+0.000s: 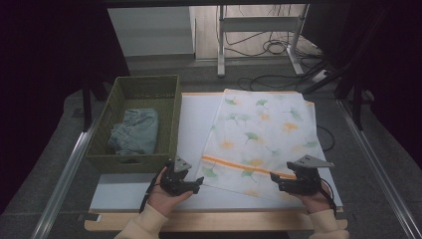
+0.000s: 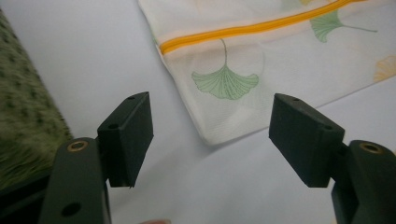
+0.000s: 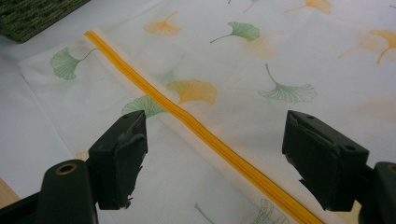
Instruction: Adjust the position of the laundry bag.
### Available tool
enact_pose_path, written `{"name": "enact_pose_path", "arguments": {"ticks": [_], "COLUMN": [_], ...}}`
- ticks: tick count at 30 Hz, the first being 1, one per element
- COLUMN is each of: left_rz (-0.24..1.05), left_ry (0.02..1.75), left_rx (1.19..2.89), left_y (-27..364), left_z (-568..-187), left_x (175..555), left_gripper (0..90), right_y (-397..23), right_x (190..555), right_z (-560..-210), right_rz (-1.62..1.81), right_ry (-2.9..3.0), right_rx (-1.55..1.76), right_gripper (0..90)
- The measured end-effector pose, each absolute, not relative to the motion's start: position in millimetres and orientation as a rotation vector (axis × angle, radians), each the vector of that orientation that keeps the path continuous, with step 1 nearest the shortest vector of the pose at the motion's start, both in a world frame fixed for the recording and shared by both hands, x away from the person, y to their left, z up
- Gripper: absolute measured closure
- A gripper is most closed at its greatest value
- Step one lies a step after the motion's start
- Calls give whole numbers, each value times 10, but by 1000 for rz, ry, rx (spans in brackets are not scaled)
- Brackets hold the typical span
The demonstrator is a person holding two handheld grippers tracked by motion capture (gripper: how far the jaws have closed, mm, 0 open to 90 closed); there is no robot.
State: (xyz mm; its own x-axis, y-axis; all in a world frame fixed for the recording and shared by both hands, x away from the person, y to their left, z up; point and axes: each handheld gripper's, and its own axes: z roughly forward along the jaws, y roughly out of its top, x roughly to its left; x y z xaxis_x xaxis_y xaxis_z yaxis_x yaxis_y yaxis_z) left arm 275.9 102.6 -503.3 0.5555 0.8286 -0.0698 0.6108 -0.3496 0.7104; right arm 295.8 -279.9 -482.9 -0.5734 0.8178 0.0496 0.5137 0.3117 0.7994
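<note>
A white mesh bag (image 1: 259,134) printed with green and orange ginkgo leaves lies flat on the white tabletop (image 1: 194,119). An orange zipper (image 1: 239,164) runs across its near end. My left gripper (image 1: 199,183) sits at the bag's near left corner. In the left gripper view it (image 2: 212,135) is open, and that corner of the bag (image 2: 261,51) lies between and just beyond the pads. My right gripper (image 1: 273,177) hovers over the bag's near right part. It (image 3: 215,154) is open, with the zipper (image 3: 196,123) passing between its jaws, untouched.
A green woven basket (image 1: 174,119) stands at the table's left and holds a folded blue-grey denim garment (image 1: 134,132). Its wall (image 2: 23,112) is close to the left gripper. Beyond the table are a metal stand (image 1: 221,45) and floor cables (image 1: 273,47).
</note>
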Motion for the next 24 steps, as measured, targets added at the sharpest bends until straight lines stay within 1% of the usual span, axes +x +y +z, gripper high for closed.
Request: {"name": "enact_pose_path", "arguments": {"ticks": [4, 8, 10, 16, 24], "left_rz": [377, 390, 402, 374, 373], "left_ry": [1124, 1119, 1129, 1153, 1164], "left_rx": [2118, 2142, 2140, 2107, 2119], "left_y": [910, 816, 809, 854, 840], "left_z": [-5063, -5109, -5127, -5132, -5220], "left_x": [2844, 2920, 2959, 3046, 3092], "left_gripper": [295, 294, 301, 321, 341], "right_y": [-2764, -2726, -2714, -2747, -2778], "right_x": [2970, 2952, 2938, 2955, 2946], "right_z": [-4838, -4841, -4834, -4823, -4808], "right_rz": [1138, 1131, 1127, 1138, 1139], "right_ry": [2230, 2237, 2239, 2229, 2215], "right_rx": [1181, 1176, 1168, 1179, 1188], "right_gripper": [228, 228, 228, 228, 228]}}
